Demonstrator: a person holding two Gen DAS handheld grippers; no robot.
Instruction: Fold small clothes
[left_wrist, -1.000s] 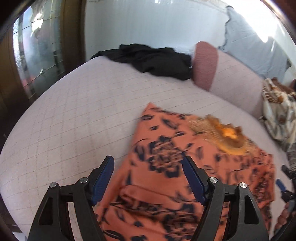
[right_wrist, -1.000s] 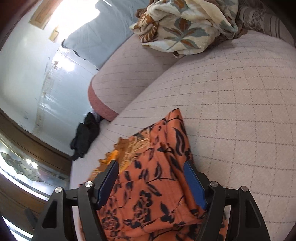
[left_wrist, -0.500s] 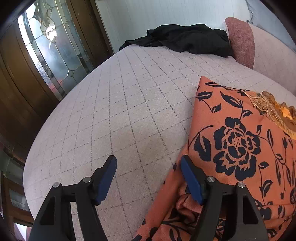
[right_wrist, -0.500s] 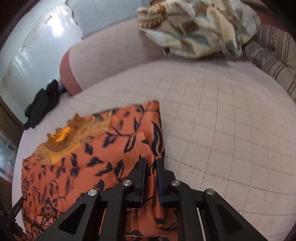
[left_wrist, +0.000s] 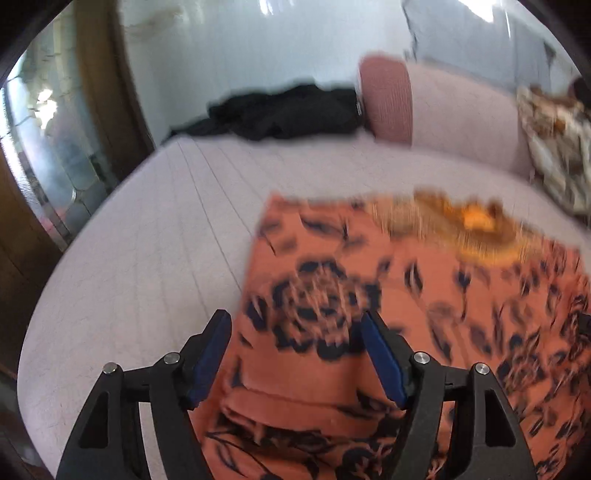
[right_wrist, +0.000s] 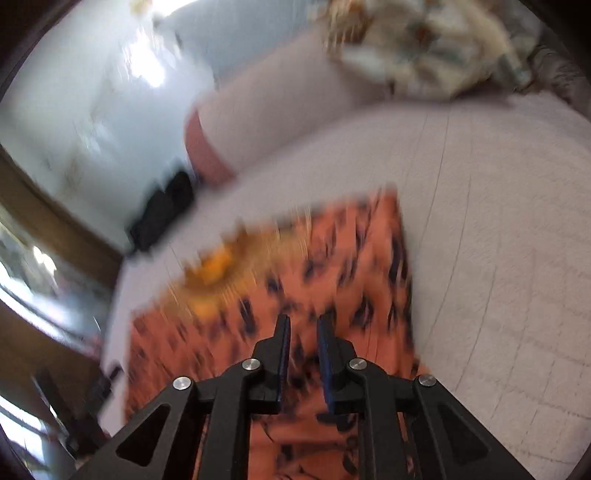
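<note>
On the pale quilted bed (left_wrist: 140, 258) lies the orange garment with dark flowers (left_wrist: 406, 295), spread flat near the front edge. Left gripper (left_wrist: 295, 354) hangs over its left edge with fingers spread wide, nothing pinched. Right gripper (right_wrist: 303, 354) has just eased open a bit; a narrow gap shows, cloth behind it, can't tell if it's pinching. Further back: a black garment (left_wrist: 284, 114) by the white wall, a pink-ended bolster (left_wrist: 388, 99), a floral blanket (right_wrist: 424, 48), wooden door with glass (left_wrist: 48, 147). Both views are blurry.
</note>
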